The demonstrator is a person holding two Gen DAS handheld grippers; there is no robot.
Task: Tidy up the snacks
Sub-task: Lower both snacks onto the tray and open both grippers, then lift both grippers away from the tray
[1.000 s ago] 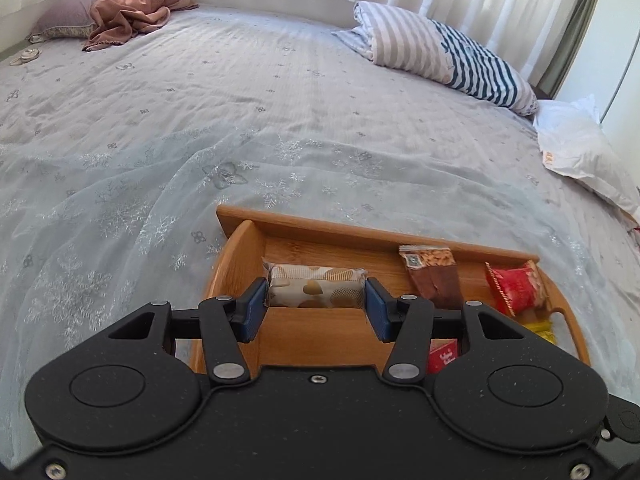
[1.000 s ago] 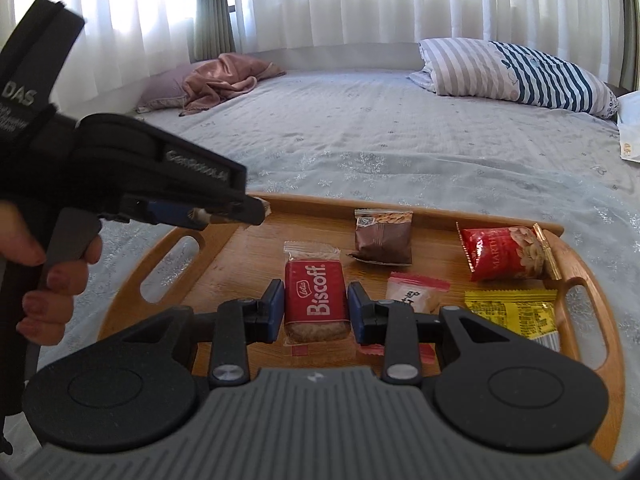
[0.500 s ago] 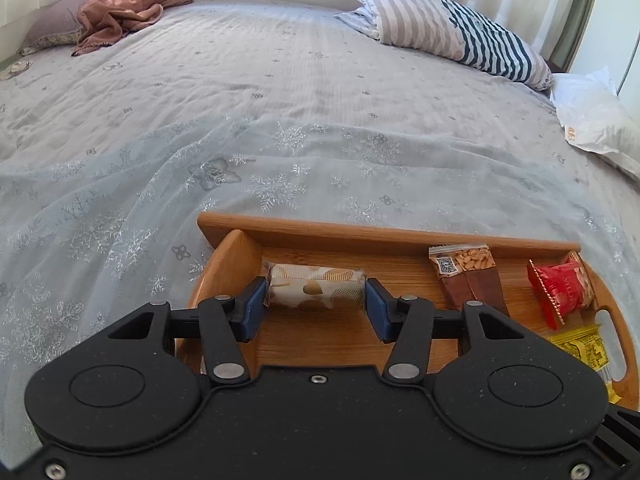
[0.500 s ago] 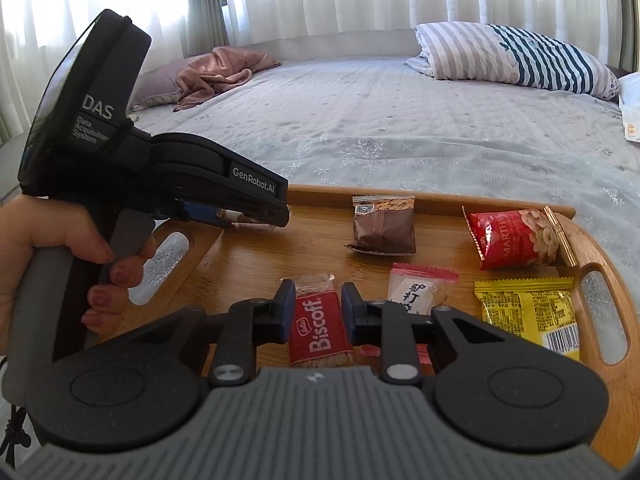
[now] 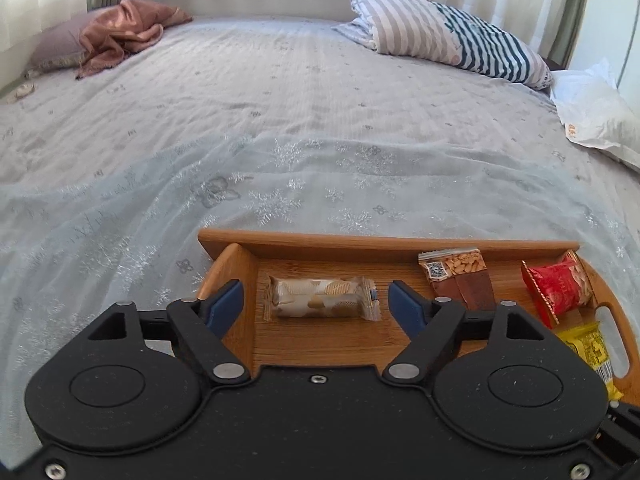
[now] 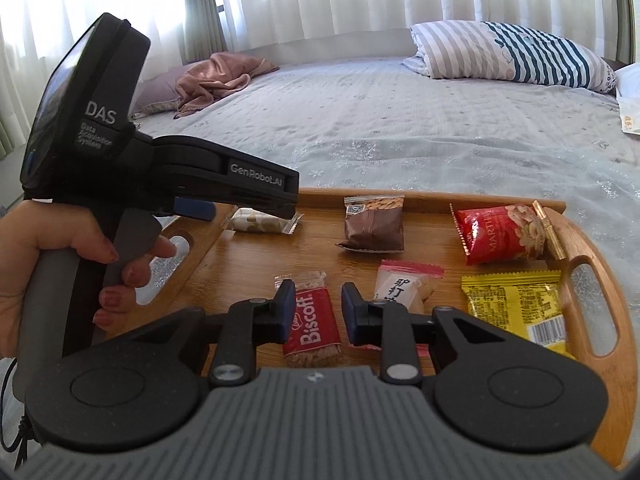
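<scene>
A wooden tray [image 5: 380, 242] lies on the bed. My left gripper [image 5: 314, 298] hovers over its far left corner with jaws opening. A cream-and-gold wrapped snack [image 5: 322, 298] lies flat on the tray between the blue pads [image 5: 228, 300], and neither pad touches it. In the right wrist view this snack [image 6: 262, 224] shows under the left tool's black body [image 6: 224, 184], held by a person's hand [image 6: 60, 248]. My right gripper [image 6: 317, 292] is shut on a red Biscoff pack [image 6: 314, 328] over the tray's near side.
On the tray [image 6: 624, 320] lie a brown almond pack [image 6: 374, 224], a red nut pack [image 6: 500, 232], a yellow pack [image 6: 516, 304] and a white-and-pink sweet [image 6: 404, 286]. On the bed are a striped pillow [image 5: 452, 36], a white bag [image 5: 596, 116] and a pink cloth [image 5: 120, 36].
My left jaws have spread apart and let go of the cream-and-gold snack, which now rests on the tray. The right gripper still holds the Biscoff pack.
</scene>
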